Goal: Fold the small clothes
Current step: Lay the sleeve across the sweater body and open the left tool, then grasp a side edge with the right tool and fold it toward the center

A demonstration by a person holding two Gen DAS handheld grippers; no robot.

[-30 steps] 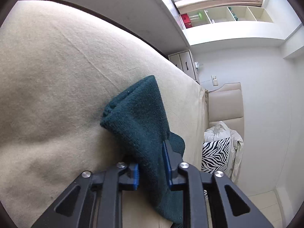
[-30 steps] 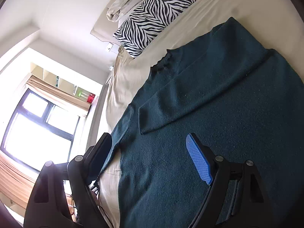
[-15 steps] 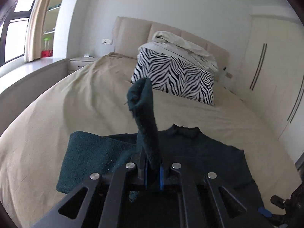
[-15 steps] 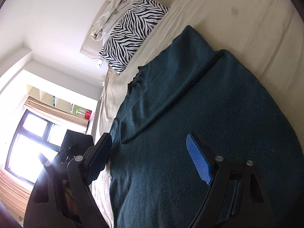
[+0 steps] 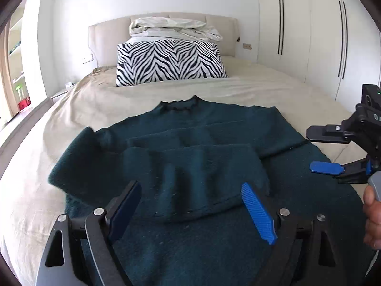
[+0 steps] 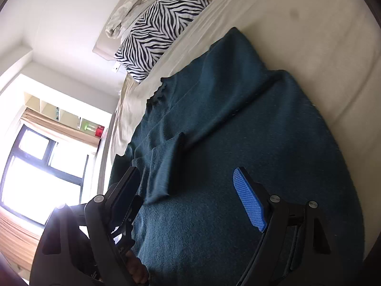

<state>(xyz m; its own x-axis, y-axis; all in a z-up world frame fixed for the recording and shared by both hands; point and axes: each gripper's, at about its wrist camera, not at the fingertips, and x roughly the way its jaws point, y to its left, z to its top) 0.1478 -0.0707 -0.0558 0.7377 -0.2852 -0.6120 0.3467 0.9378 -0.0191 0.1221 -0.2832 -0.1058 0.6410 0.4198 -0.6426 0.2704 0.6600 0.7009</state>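
Both sleeves lie crossed over the sweater, flat on the bed; left tool gapes wide, right tool at three o'clock wide too, both empty, likely lining up for the body fold.

Left claw, bottom of left wrist frame: matte black angular frame, triangular cut-outs, silver round screws on finger bases, blue ribbed pads on inner finger faces. Right claw, right edge of same frame: same black build, blue pad, black box on top with small green light. Below it, bare-skinned hand on grey handle. Right wrist frame, bottom: right claw, identical black fingers, silver screws, blue textured pad.
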